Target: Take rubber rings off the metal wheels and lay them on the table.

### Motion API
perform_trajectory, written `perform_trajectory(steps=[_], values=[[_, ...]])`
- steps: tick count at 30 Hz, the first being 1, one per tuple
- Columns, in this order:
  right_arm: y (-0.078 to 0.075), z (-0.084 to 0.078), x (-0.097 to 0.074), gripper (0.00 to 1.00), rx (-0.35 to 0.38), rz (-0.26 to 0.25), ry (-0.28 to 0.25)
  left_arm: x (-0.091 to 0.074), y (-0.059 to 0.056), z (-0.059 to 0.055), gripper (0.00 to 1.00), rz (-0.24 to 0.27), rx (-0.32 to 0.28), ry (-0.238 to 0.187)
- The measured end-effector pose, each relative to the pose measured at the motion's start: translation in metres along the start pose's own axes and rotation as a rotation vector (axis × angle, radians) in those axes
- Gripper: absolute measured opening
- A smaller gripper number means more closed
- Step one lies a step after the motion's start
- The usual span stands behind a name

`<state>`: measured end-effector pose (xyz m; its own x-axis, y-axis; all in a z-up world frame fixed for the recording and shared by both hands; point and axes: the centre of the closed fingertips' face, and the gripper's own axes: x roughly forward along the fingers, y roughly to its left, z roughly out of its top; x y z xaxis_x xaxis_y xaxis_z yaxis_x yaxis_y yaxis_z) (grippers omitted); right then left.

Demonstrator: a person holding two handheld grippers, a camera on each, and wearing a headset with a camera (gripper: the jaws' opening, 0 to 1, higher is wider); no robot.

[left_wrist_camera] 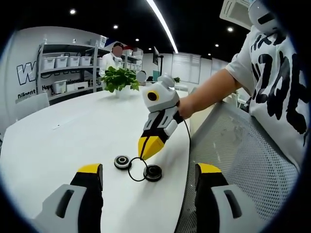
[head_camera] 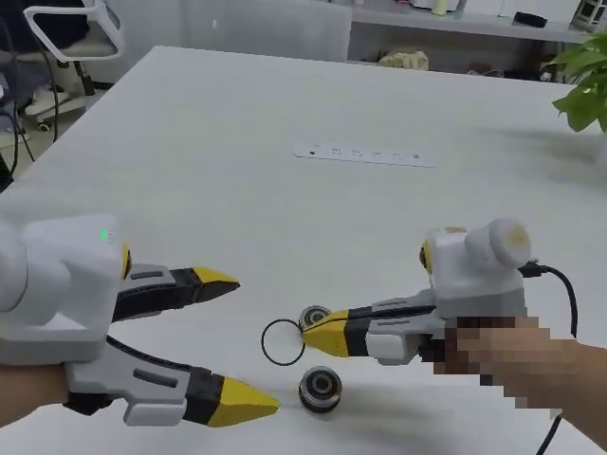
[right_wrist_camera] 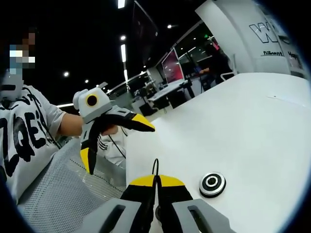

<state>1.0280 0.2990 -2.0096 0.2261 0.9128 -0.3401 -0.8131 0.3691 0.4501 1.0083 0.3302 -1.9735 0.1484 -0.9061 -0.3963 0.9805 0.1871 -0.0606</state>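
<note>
Right gripper [head_camera: 311,337] mine, clamped on one rubber ring [head_camera: 284,342], ring off, hanging just beside far metal wheel [head_camera: 315,317], not yet laid on table [head_camera: 285,190]. Left gripper [head_camera: 256,343] spread wide, empty. Near metal wheel [head_camera: 321,389] likely next.

White bench [head_camera: 237,114], inset socket strip [head_camera: 364,154], potted plant [left_wrist_camera: 119,77] at its edge. Bin shelving [left_wrist_camera: 58,63] behind; ceiling strip light [left_wrist_camera: 163,24] lit.

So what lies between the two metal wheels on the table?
In the head view, the right gripper, its tips shut on a black rubber ring, lies between the near wheel and the far wheel. The left gripper view agrees.
</note>
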Motion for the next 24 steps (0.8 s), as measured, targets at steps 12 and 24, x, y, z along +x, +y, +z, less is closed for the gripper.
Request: perform_trajectory(steps=[12,24], values=[[0.001,-0.009,0.012,0.00,0.006,0.011,0.027,-0.012,0.003,-0.006,0.84,0.033,-0.008,0.010],[0.003,-0.016,0.026,0.00,0.009,0.024,0.050,-0.019,0.002,-0.014,0.91,0.044,-0.019,0.034]])
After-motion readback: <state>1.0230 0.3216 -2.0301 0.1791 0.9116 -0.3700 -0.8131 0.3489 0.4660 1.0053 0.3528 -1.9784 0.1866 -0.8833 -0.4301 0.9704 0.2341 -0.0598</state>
